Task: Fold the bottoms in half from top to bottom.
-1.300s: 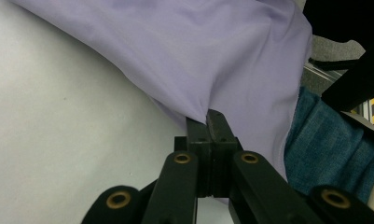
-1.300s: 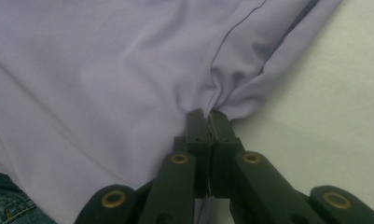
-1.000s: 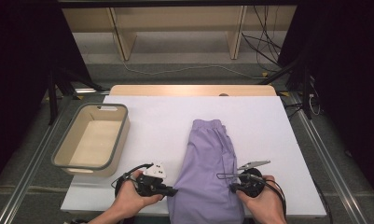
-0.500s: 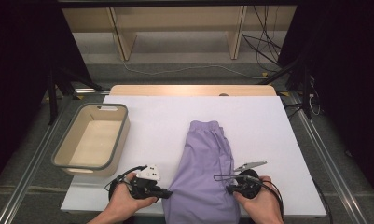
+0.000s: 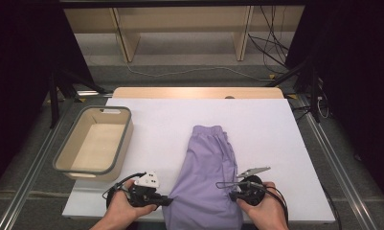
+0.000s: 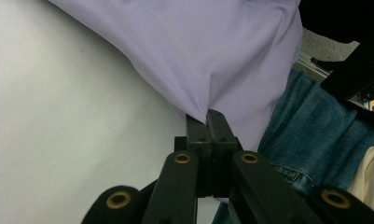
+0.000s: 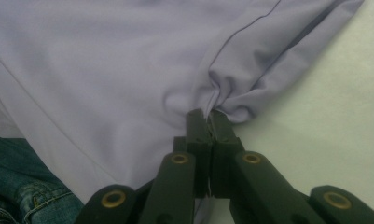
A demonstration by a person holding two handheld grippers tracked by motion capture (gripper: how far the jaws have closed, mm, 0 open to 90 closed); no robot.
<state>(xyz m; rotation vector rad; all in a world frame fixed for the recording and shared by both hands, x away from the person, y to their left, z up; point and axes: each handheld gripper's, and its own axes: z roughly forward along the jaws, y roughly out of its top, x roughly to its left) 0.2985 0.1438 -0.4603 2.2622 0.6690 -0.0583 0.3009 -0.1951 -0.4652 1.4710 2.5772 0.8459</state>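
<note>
A pair of lilac trousers point(image 5: 206, 177) lies lengthwise on the white table point(image 5: 161, 129), waistband point(image 5: 209, 129) toward the far side, lower end hanging over the near edge. My left gripper point(image 5: 168, 201) is shut on the fabric's left edge near the table's front. In the left gripper view the left gripper point(image 6: 207, 116) pinches a fold of the lilac trousers point(image 6: 208, 51). My right gripper point(image 5: 232, 192) is shut on the right edge. In the right gripper view the right gripper point(image 7: 207, 114) bunches the lilac trousers point(image 7: 105, 70) into a small pucker between its jaws.
A beige bin with a grey rim point(image 5: 125, 143) stands at the table's left, with nothing in it. Metal rails point(image 5: 24, 182) run along both sides of the table. The person's denim-clad legs point(image 6: 324, 135) are just below the near edge.
Both hands drew back toward the near edge with the fabric in their jaws. The trousers slid nearer and hang farther over the front edge.
</note>
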